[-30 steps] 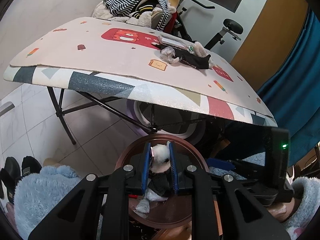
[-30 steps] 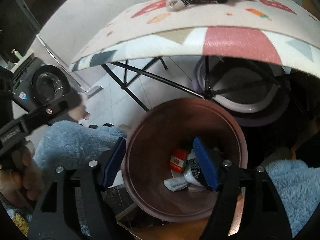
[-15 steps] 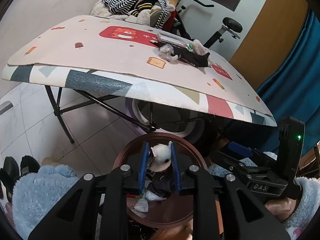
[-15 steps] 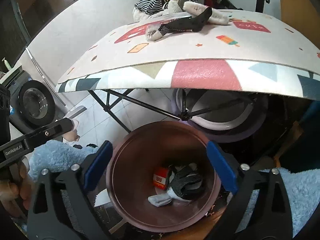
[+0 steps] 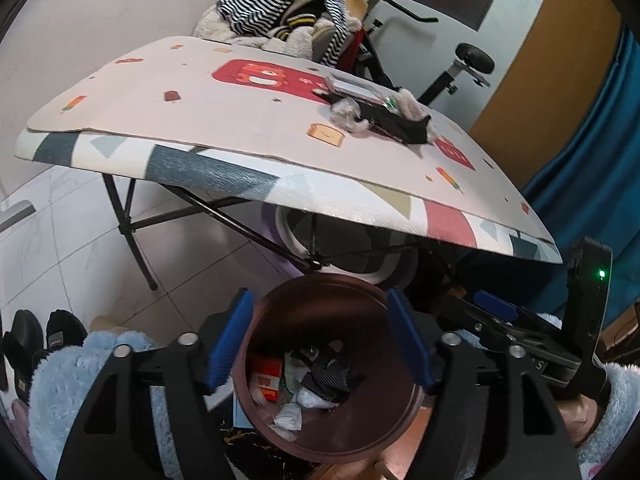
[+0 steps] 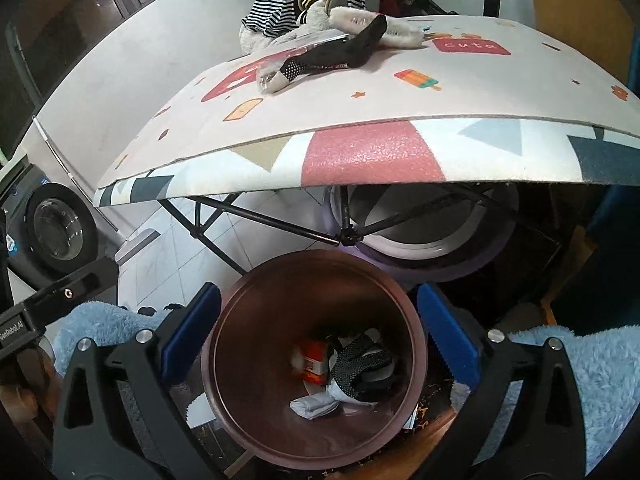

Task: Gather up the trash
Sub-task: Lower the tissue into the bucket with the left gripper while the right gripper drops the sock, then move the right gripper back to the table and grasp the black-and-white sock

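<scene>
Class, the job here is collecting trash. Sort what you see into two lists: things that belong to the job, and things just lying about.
Part of the job:
- brown bin, with a red carton and wrappers inside
- left tool and right tool, both open above it
- clutter on the table

Lying about:
- striped clothes
- black shoes
- exercise bike

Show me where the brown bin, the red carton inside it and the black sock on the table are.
brown bin (image 6: 256,280): right wrist view, far rim.
red carton (image 6: 314,362): right wrist view, its front face.
black sock (image 6: 340,54): right wrist view, middle of the sock.
</scene>
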`<state>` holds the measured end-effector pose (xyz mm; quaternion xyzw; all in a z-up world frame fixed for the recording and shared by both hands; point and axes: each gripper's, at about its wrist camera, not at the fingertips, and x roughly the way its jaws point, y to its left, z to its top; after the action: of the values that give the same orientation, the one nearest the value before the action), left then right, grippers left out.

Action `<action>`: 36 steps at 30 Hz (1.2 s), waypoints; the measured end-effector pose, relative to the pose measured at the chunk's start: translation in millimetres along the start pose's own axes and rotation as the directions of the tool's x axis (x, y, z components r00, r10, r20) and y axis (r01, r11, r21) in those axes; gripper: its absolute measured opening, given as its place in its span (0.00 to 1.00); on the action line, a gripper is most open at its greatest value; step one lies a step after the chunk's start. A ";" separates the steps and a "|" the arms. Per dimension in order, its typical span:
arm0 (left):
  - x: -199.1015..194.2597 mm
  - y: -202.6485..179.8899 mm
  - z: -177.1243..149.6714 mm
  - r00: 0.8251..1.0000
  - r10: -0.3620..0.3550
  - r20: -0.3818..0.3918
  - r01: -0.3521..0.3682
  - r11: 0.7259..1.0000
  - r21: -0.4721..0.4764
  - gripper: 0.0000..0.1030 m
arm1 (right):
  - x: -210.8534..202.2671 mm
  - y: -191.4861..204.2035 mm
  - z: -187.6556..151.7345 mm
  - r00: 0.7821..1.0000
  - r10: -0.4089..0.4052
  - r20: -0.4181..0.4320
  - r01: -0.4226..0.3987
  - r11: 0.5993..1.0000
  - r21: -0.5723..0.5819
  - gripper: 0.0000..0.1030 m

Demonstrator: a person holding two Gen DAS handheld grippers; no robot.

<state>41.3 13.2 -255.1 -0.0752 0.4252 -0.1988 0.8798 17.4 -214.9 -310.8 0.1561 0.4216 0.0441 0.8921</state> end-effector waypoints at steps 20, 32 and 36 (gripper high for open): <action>-24.5 -14.0 58.8 0.973 0.107 0.206 -0.133 0.984 0.118 0.94 | -13.5 9.9 24.8 1.000 -0.011 0.010 0.012 0.999 -0.035 0.94; -31.8 -5.1 103.5 0.940 0.118 0.320 -0.155 0.984 0.091 0.94 | -15.1 2.7 85.4 0.999 -0.003 0.039 0.009 0.990 -0.142 0.94; -24.3 5.7 113.6 0.939 0.129 0.320 -0.160 0.984 0.073 0.94 | -9.3 -8.1 105.2 0.999 -0.042 0.016 0.044 0.985 -0.164 0.94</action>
<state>117.7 24.2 -168.2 -0.0313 0.2737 -0.1399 0.9511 91.6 -249.9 -243.8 0.0731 0.4142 0.0587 0.9053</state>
